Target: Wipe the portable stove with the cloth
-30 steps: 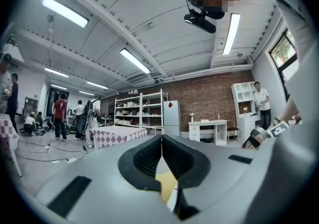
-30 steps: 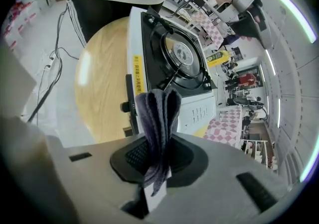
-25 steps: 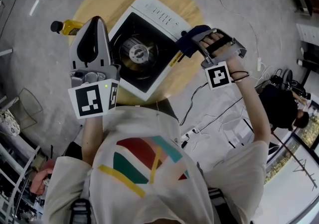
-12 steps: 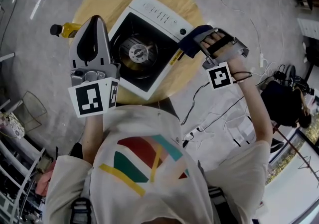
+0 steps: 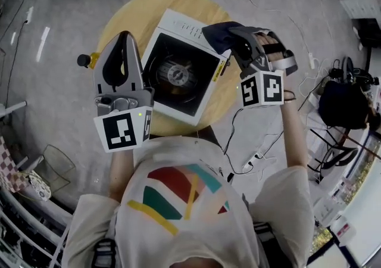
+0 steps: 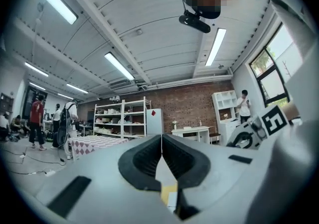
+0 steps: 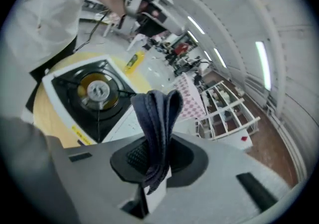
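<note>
One stove (image 5: 184, 25), one cloth (image 7: 157, 113): left claw (image 5: 123, 37) pressed together and empty, right claw (image 7: 155, 153) pinching the cloth

From the head view we look steeply down over the person (image 5: 190, 201) onto the round table (image 5: 122, 19); the left gripper (image 5: 122, 37) and right gripper (image 5: 238, 37) sit close under the lens. The left gripper view faces up and outward along its closed jaws, to ceiling lights (image 6: 118, 66) and far shelves (image 6: 122, 118) (almost none of the table shows). The right gripper view looks down past the cloth (image 7: 157, 118) pinched in its jaws at the portable stove (image 7: 97, 91) near the table's edge, a part the head view shares.
</note>
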Available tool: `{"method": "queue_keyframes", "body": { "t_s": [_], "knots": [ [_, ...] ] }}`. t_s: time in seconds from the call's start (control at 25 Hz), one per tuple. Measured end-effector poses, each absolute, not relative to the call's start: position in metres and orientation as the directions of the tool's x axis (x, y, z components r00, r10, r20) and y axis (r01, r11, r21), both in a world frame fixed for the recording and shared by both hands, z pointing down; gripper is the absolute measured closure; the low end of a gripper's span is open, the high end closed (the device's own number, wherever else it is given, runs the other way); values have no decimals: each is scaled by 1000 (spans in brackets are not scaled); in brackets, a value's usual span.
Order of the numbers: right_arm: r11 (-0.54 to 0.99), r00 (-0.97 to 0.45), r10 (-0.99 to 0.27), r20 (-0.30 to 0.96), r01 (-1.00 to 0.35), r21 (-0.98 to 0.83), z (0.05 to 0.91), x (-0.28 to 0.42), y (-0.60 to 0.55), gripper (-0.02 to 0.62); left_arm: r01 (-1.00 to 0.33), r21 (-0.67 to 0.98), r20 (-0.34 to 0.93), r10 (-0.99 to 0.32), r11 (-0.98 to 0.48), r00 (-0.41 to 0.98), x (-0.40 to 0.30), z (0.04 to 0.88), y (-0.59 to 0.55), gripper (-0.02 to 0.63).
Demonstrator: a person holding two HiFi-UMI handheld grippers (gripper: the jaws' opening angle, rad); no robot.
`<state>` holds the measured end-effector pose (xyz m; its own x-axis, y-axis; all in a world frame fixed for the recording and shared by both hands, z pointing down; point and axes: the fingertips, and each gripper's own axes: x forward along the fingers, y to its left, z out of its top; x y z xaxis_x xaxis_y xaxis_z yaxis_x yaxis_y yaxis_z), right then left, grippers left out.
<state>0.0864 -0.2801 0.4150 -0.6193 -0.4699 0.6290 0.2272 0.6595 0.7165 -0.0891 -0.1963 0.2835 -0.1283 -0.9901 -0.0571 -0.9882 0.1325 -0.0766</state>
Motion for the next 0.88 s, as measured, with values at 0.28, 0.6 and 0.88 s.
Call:
{"method": "queue_keyframes", "body": {
  "t_s": [0.28, 0.6, 0.88],
  "knots": [
    [689, -569, -699, 434, -373, 622, 340, 82, -240, 561, -998, -37, -117, -992, -48, 52, -90, 261, -177, 600],
    [438, -382, -898, 218, -730, 525, 293, 93, -169, 562, -975, -31, -175, -960, -218, 220, -84, 246, -144, 600],
    [271, -261, -962, 77, -895, 355, 274, 104, -107, 562, -970, -18, -219, -946, -242, 240, -74, 228, -114, 600]
  ]
}}
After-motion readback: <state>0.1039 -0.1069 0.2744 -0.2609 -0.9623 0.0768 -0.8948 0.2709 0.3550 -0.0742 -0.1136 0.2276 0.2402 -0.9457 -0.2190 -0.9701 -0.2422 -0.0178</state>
